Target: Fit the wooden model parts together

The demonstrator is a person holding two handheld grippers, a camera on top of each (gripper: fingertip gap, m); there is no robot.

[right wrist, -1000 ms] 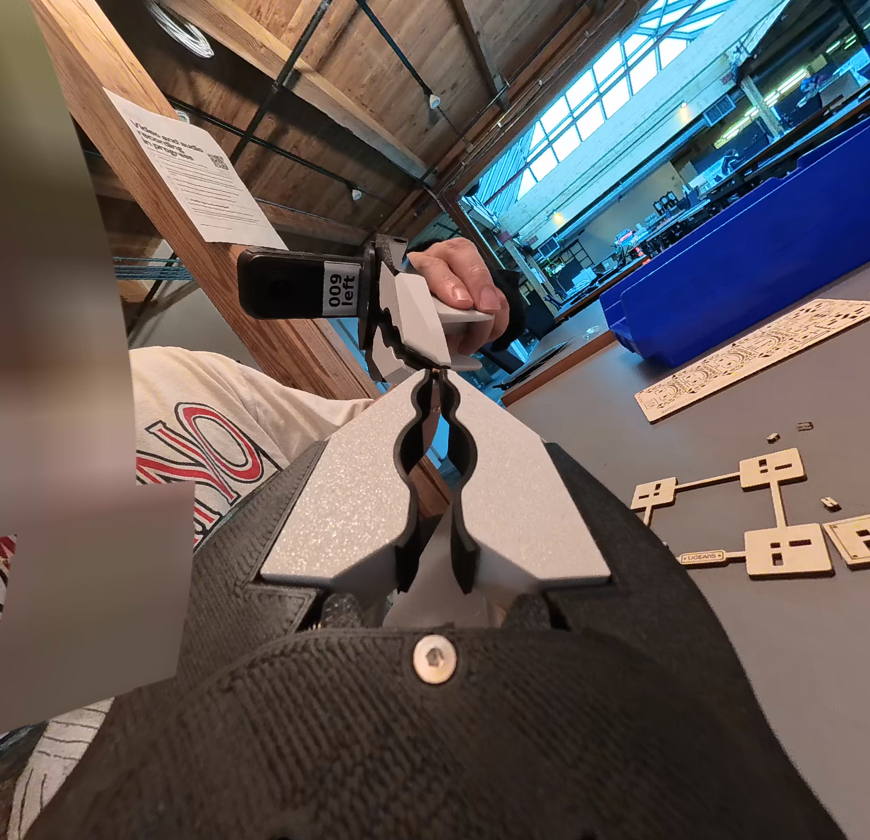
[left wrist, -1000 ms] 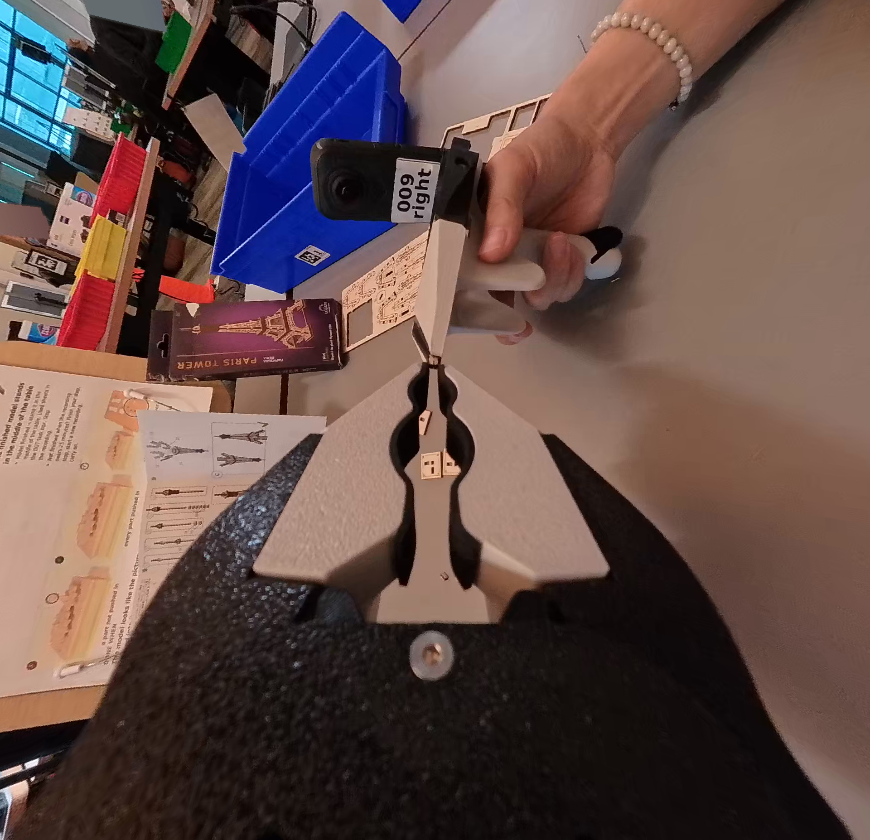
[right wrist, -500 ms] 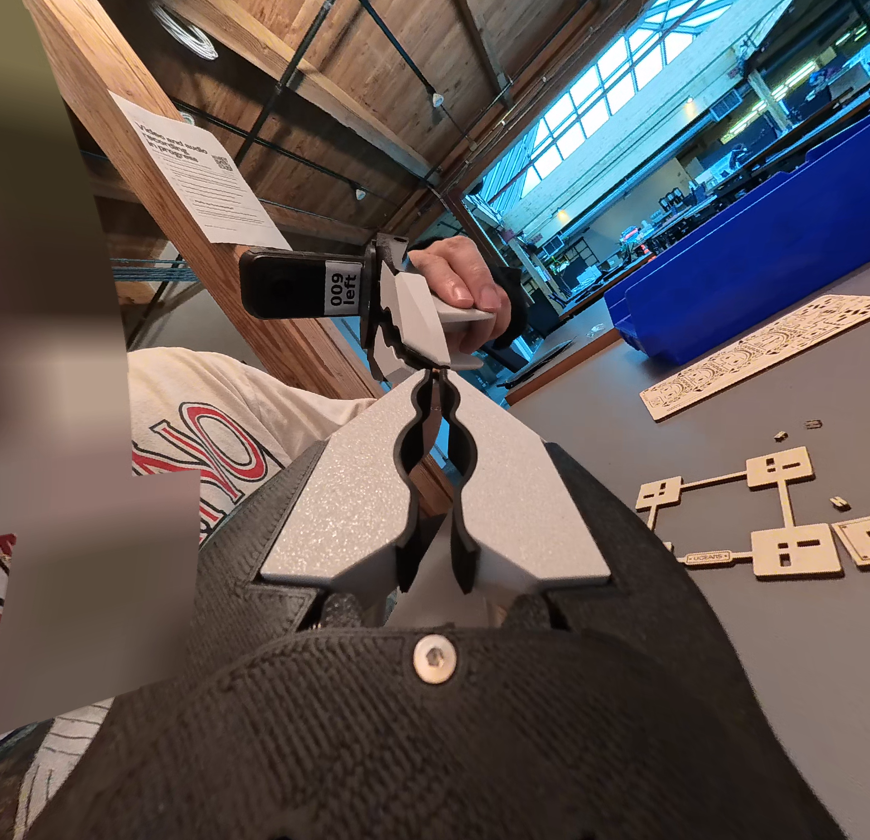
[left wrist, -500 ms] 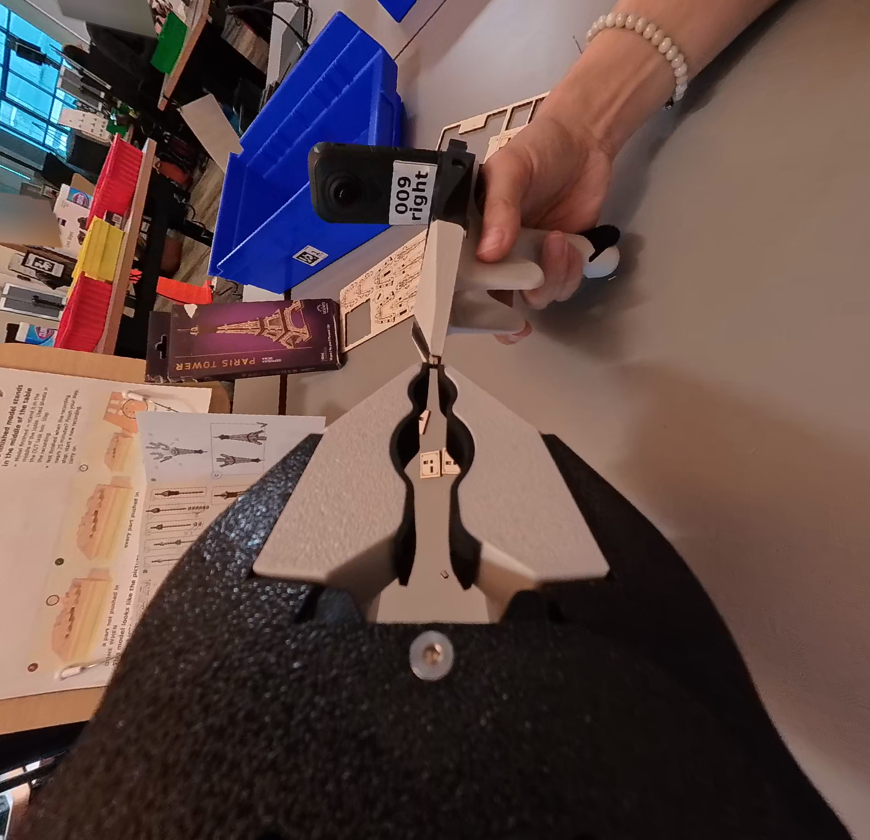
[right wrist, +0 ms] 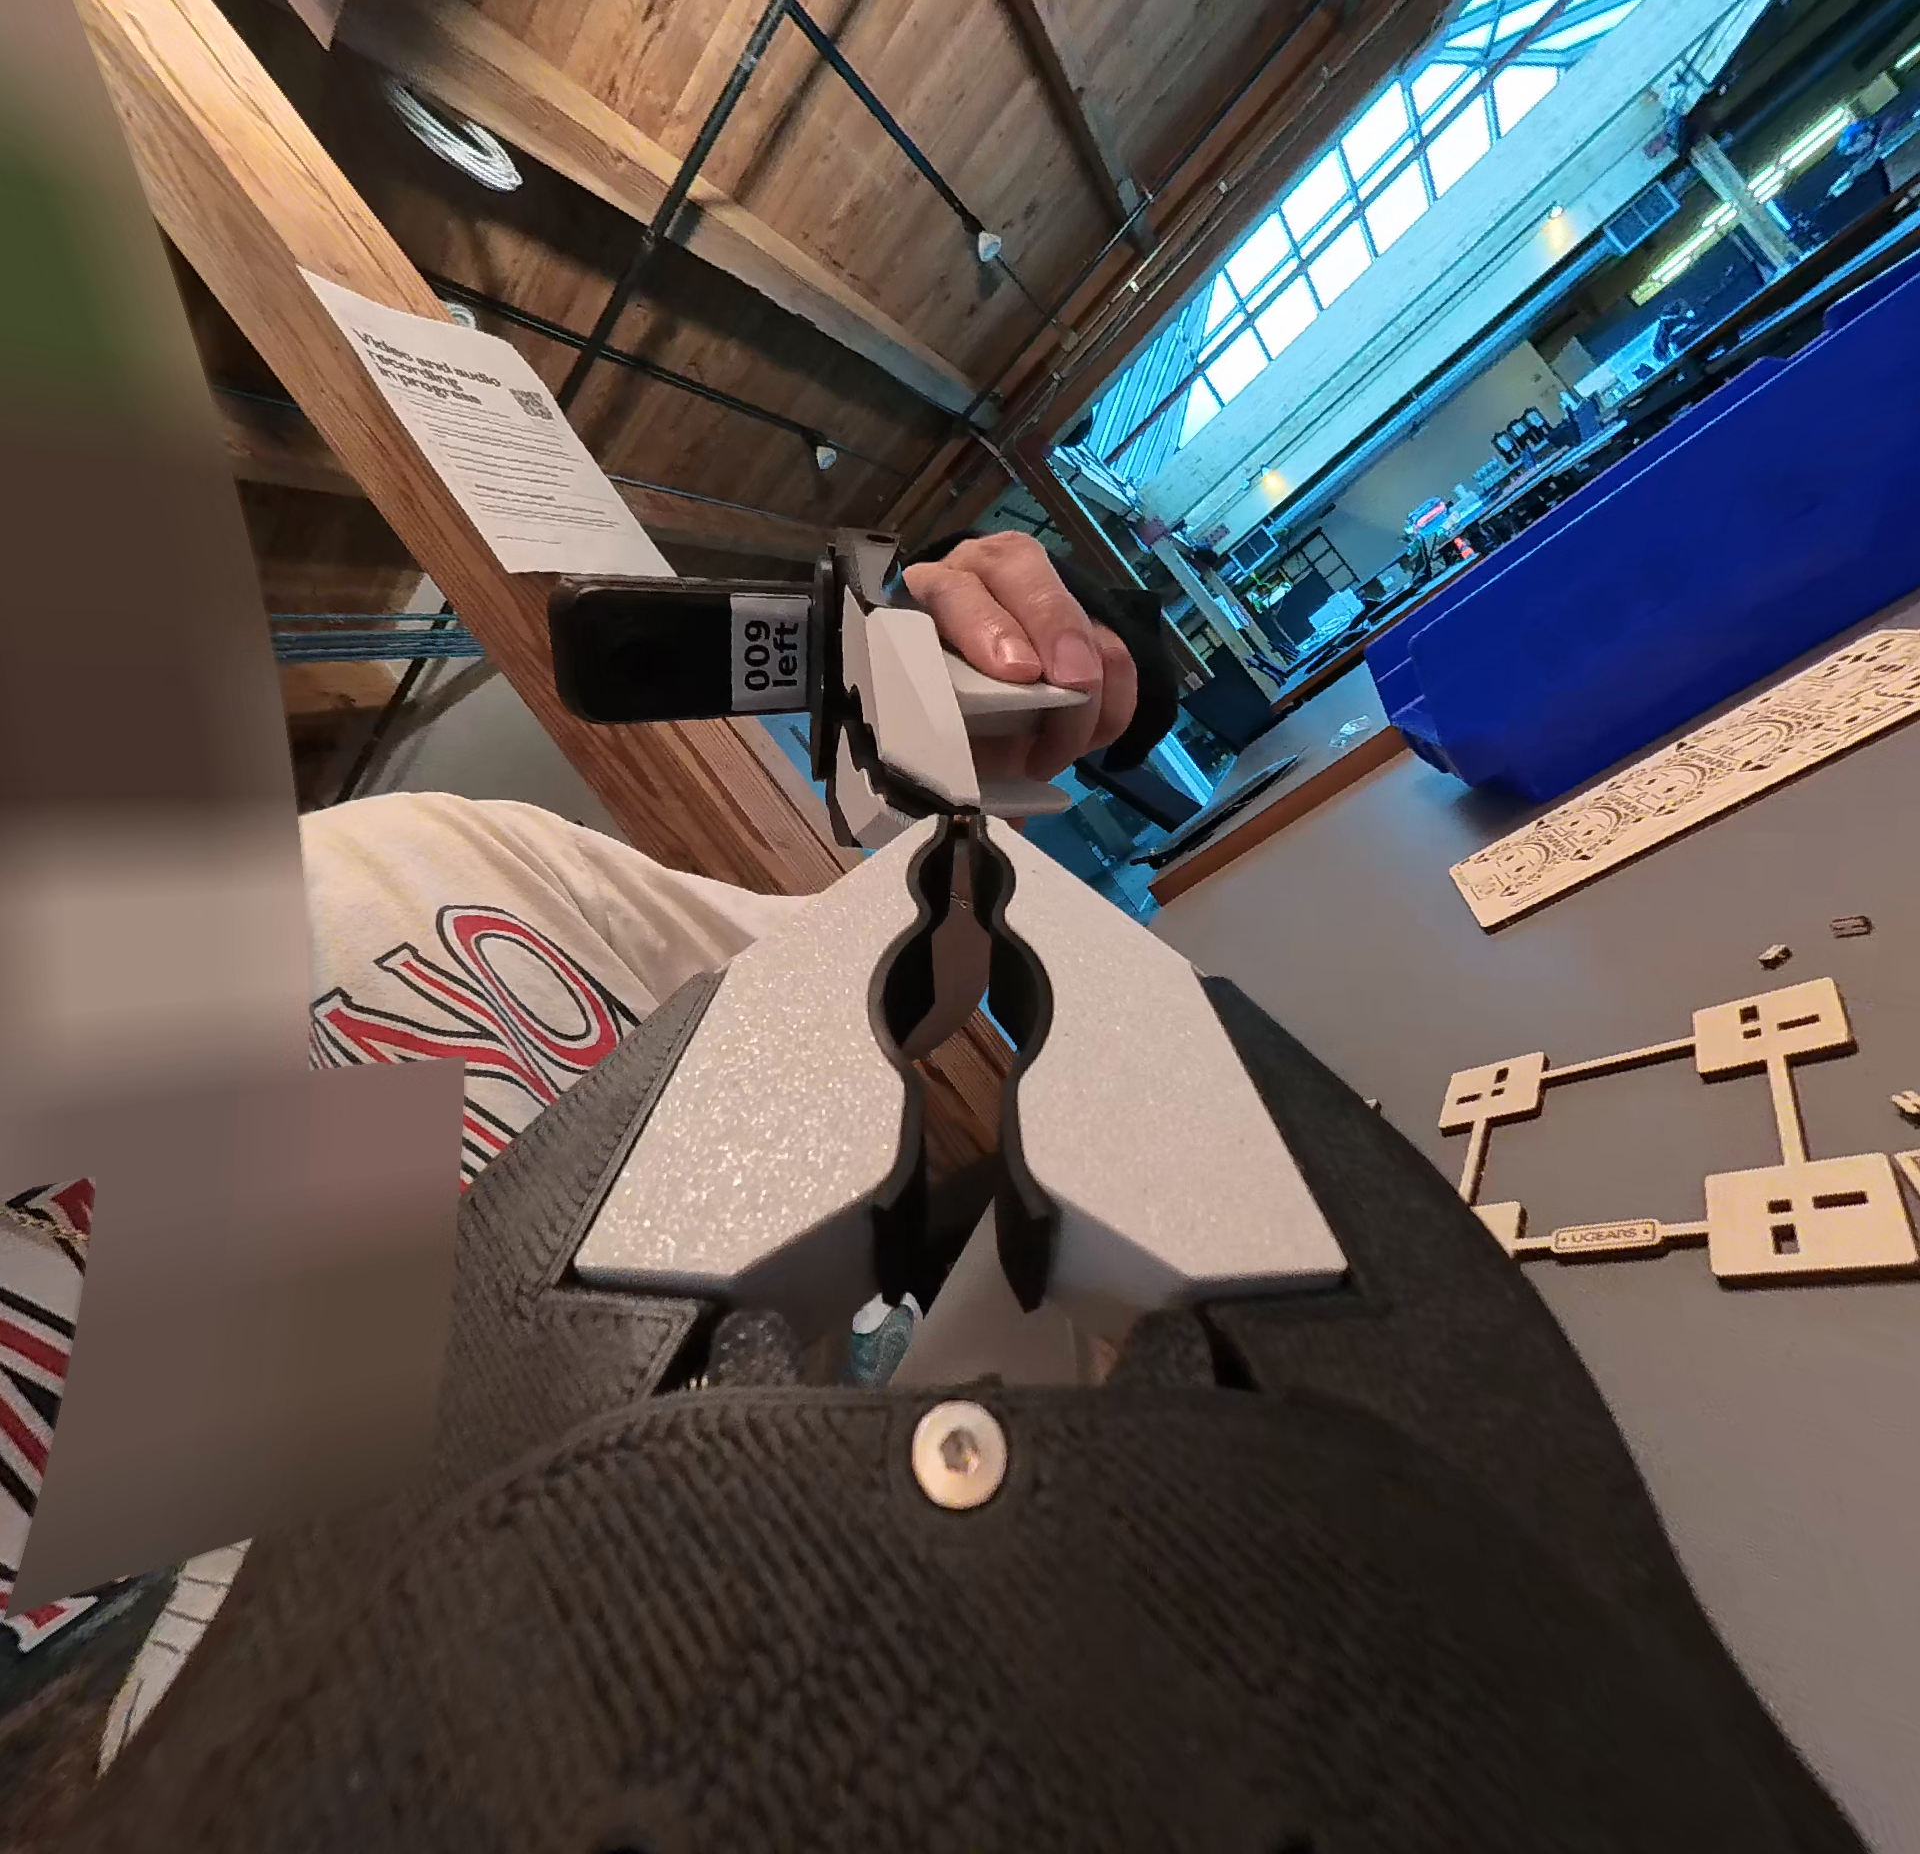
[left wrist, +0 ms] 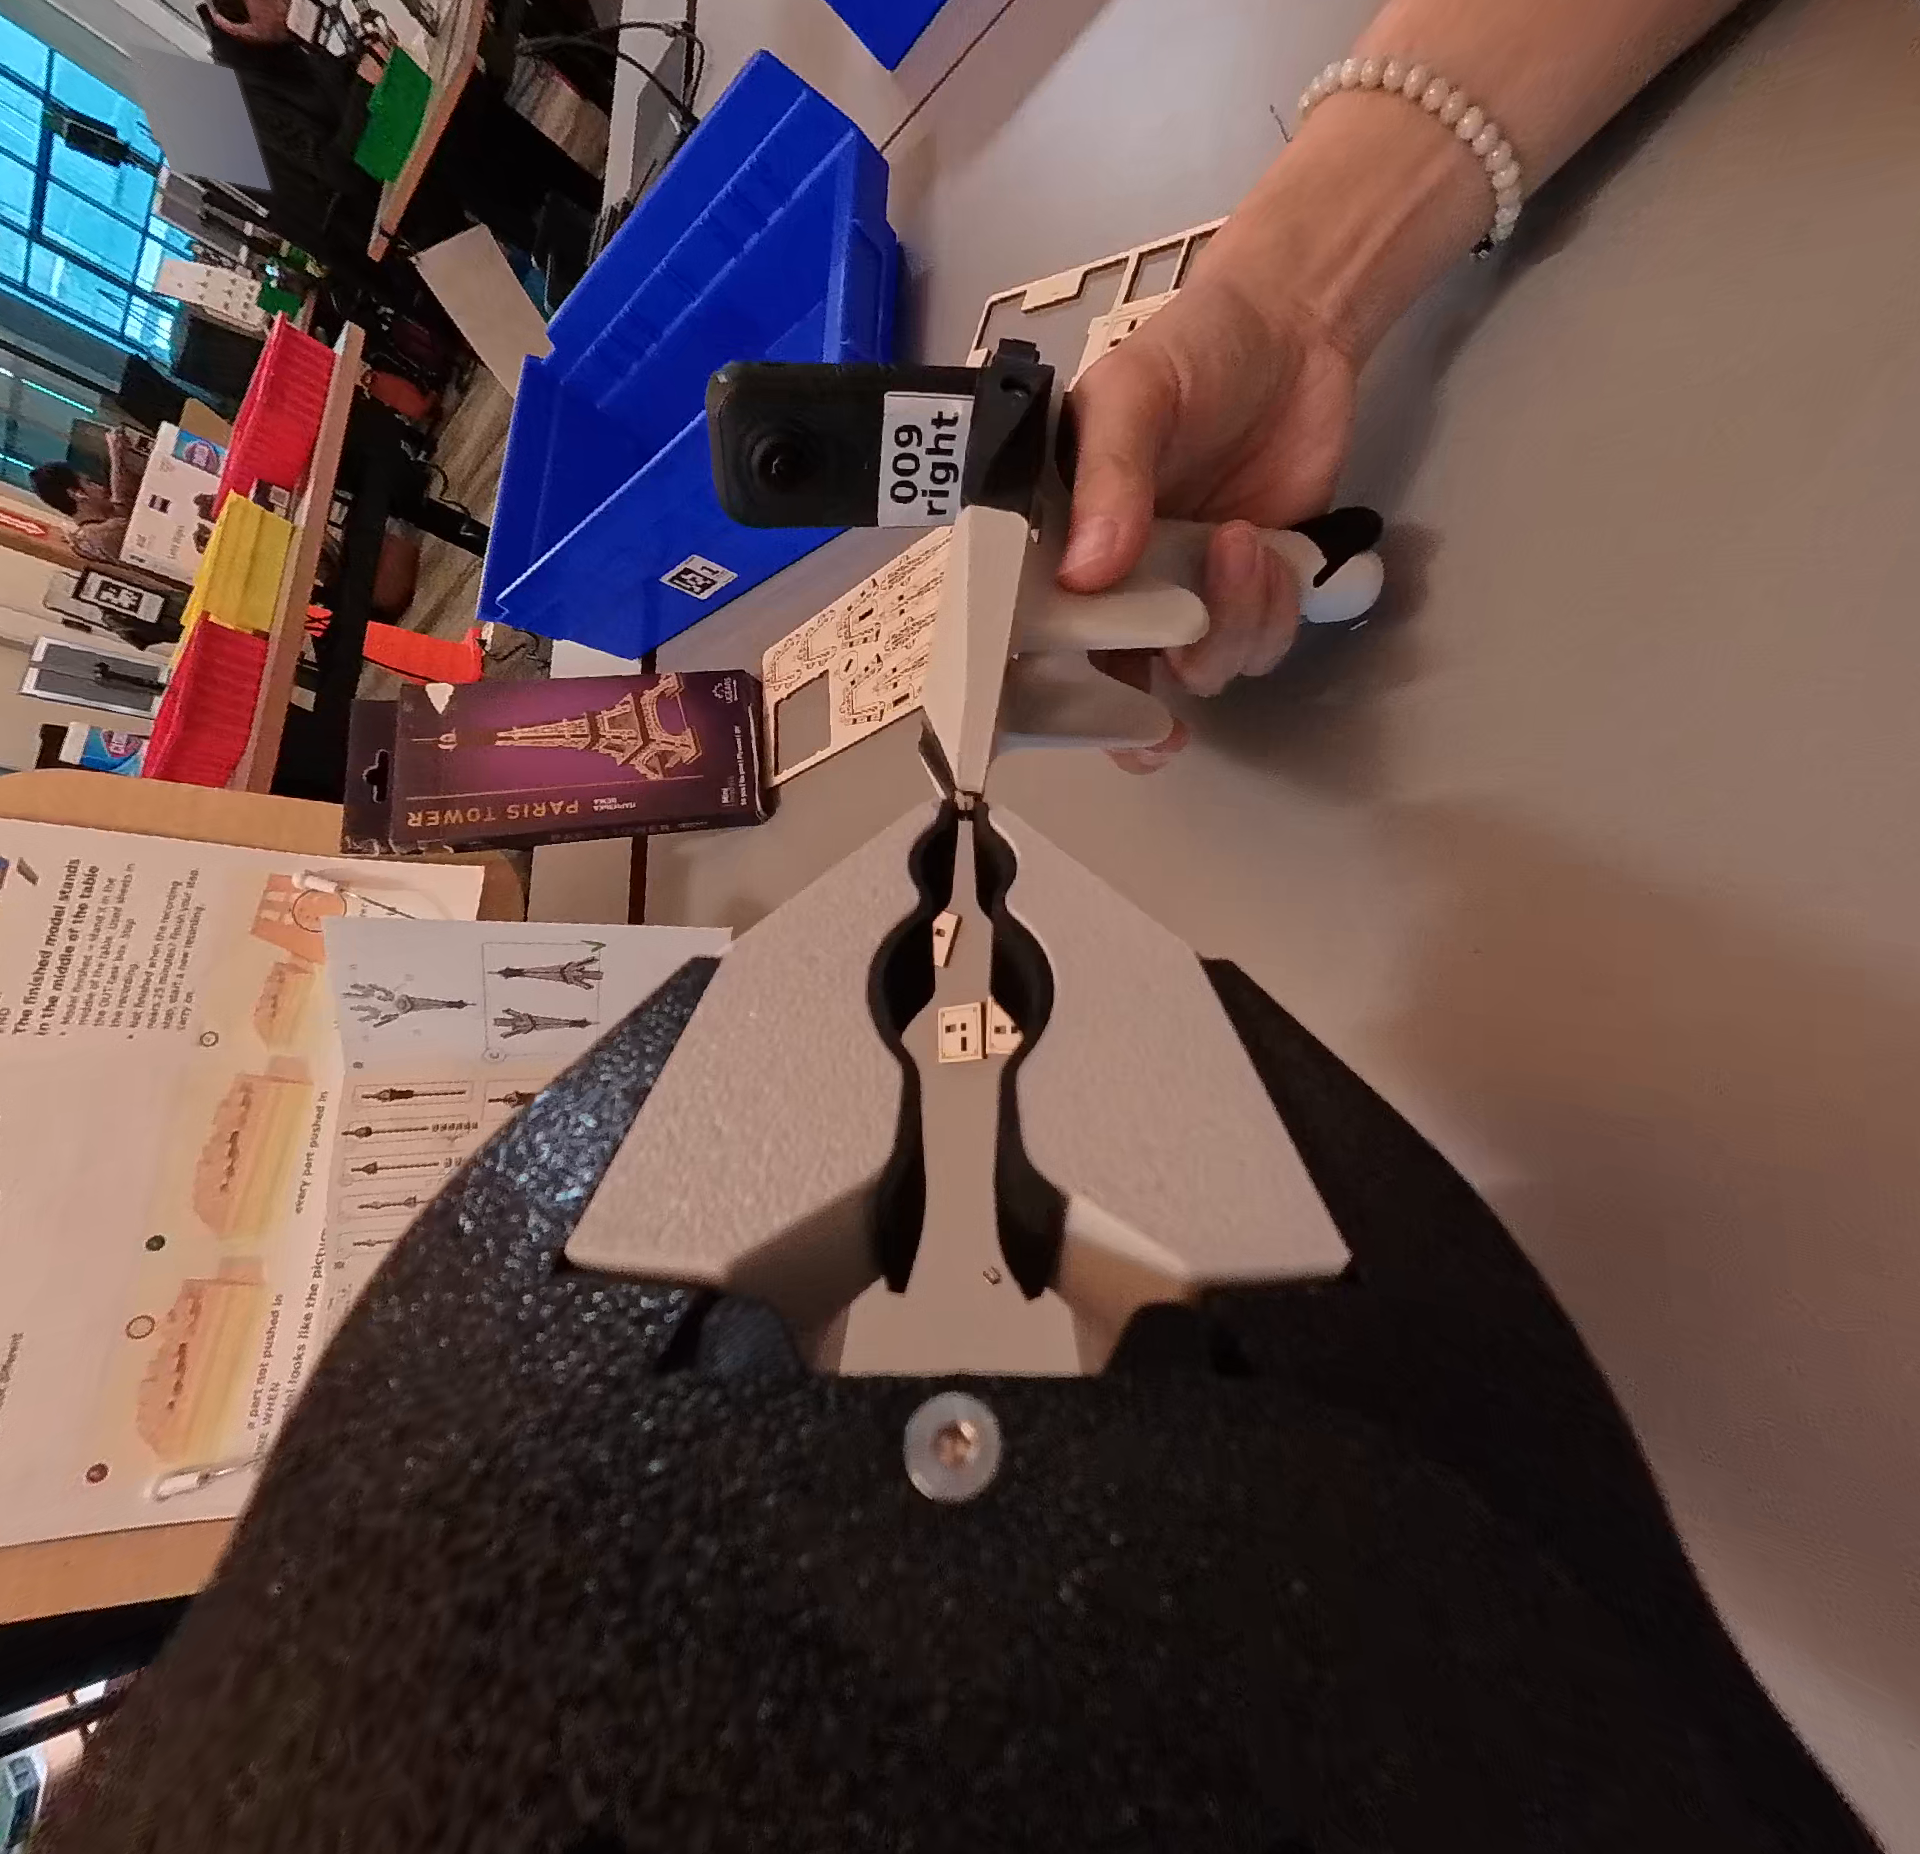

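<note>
My left gripper [left wrist: 961, 805] and right gripper [right wrist: 961, 819] are both shut and meet tip to tip above the grey table [left wrist: 1558, 869]. A tiny wooden part [left wrist: 964, 796] is pinched where the tips meet; it is too small to tell its shape. The right gripper [left wrist: 961, 781] shows in the left wrist view, held by a hand with a bead bracelet. The left gripper [right wrist: 951, 812] shows in the right wrist view, also hand-held. Small loose wooden squares [left wrist: 961, 1035] lie on the table below the left fingers.
Laser-cut wooden sheets [left wrist: 862, 651] and a blue bin [left wrist: 707, 370] lie behind the right gripper. A purple model box [left wrist: 561, 755] and instruction sheets [left wrist: 208, 1129] are at the left. A frame of wooden squares [right wrist: 1787, 1222] and another sheet [right wrist: 1683, 796] lie right of my right gripper. Left and right tips are no more than a few centimetres apart.
Both grippers stay shut and tip to tip. The right wrist view has tilted slightly, so the background has slid a little; nothing was let go.
</note>
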